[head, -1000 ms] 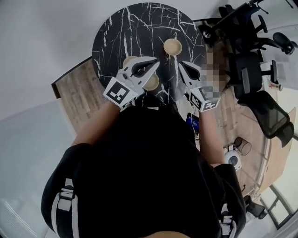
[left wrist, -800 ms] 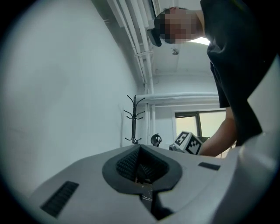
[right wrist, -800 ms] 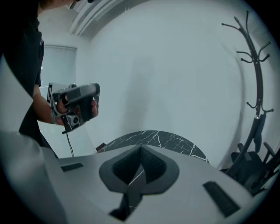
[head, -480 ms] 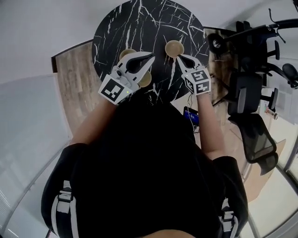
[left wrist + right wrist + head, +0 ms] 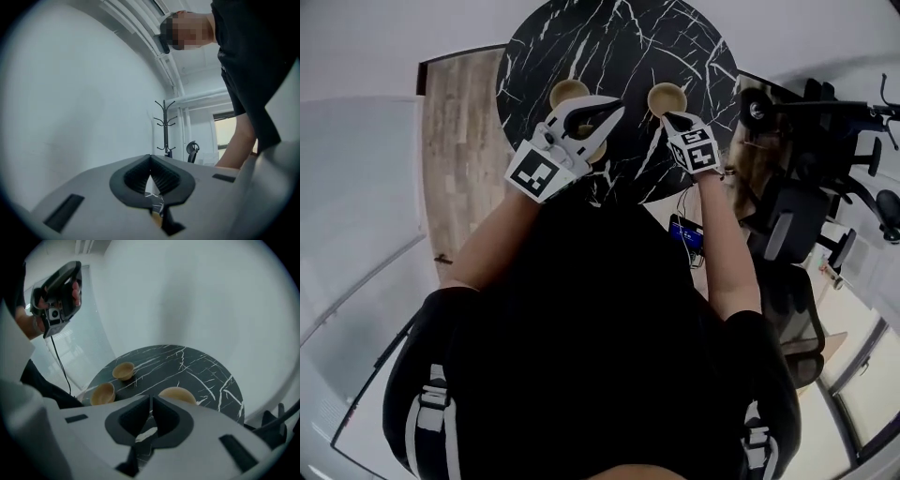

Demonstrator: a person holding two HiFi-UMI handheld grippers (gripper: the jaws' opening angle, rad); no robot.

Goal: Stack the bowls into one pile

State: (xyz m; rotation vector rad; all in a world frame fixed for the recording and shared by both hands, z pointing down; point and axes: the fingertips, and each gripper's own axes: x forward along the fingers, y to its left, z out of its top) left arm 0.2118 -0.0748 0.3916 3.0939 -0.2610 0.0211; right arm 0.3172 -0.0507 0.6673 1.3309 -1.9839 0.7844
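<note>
We have stacked nothing: three tan bowls [image 5: 123, 370] sit apart on the round black marble desk [image 5: 197, 366]. Our left tool [image 5: 150, 167] is closed and empty. Our right tool's [image 5: 150, 405] empty jaws have just begun parting.

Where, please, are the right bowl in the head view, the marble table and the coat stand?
Right bowl [image 5: 667, 97]: head view, its hollow.
Marble table [image 5: 619, 37]: head view, bare top.
Coat stand [image 5: 165, 129]: left gripper view, its pole.
</note>
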